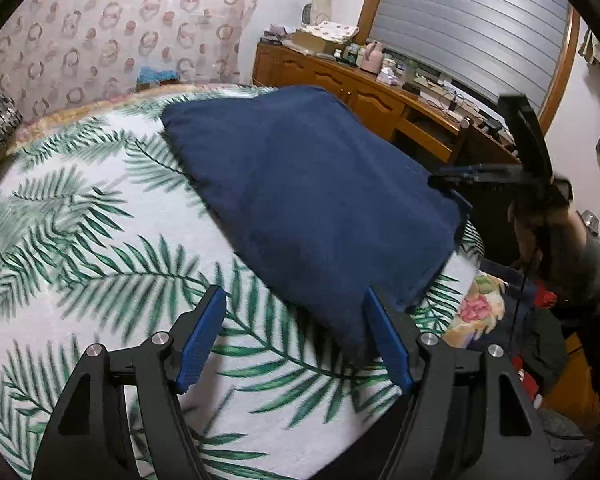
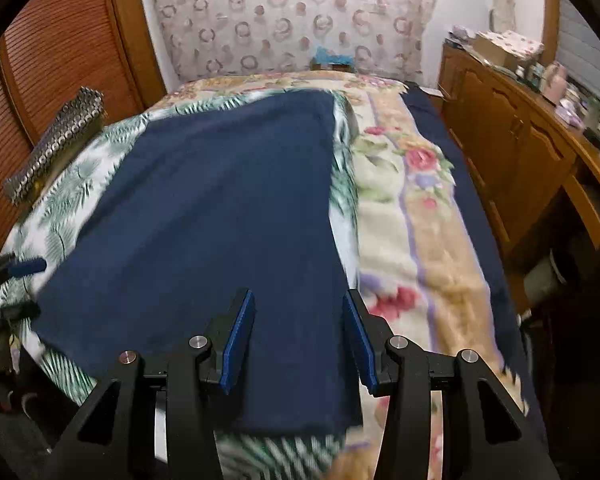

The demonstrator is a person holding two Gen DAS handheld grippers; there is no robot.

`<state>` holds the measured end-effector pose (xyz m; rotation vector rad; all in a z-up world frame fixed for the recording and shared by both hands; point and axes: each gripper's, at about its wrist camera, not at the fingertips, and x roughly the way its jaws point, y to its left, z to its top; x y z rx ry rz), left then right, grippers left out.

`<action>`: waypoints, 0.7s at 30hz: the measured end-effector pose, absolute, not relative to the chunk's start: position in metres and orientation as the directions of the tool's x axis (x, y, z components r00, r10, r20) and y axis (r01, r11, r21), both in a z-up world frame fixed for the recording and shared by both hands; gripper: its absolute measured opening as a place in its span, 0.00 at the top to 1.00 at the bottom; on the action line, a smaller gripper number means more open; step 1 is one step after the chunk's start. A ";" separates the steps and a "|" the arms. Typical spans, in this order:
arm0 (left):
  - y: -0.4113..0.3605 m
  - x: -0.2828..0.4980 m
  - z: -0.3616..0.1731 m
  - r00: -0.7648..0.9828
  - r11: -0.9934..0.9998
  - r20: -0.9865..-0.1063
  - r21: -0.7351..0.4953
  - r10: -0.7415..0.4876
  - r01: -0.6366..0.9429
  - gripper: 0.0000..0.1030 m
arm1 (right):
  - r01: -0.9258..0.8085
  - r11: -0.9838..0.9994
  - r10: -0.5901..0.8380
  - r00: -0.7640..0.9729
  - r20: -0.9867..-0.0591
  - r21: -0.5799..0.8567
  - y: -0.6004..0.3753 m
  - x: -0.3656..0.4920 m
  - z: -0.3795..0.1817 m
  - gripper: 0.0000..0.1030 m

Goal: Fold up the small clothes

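Note:
A navy blue cloth (image 1: 312,200) lies spread flat on a palm-leaf sheet (image 1: 100,248) over the bed. My left gripper (image 1: 296,324) is open just above the sheet, and the cloth's near corner reaches in between its blue pads (image 1: 198,344), close to the right one. In the right wrist view the same cloth (image 2: 204,216) fills the middle. My right gripper (image 2: 300,336) hovers open over its near right edge, with the fabric lying flat under the jaws. A hand holds the right gripper (image 1: 454,184) at the cloth's right side. The left gripper (image 2: 24,268) shows at the cloth's left edge.
A floral blanket (image 2: 412,216) covers the bed to the right of the sheet. A wooden dresser (image 1: 364,92) with clutter stands along the wall beyond it. A studded bag (image 2: 56,140) lies at the bed's left side. Loose clothes (image 1: 540,320) are piled beside the bed.

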<state>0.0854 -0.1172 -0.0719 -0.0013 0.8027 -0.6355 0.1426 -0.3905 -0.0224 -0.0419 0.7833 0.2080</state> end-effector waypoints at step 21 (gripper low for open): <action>-0.140 0.072 -0.079 0.432 0.775 -0.700 -0.277 -0.568 0.568 0.89 | -0.162 0.972 0.237 0.678 -0.696 0.173 -0.401 0.102 -0.034 0.45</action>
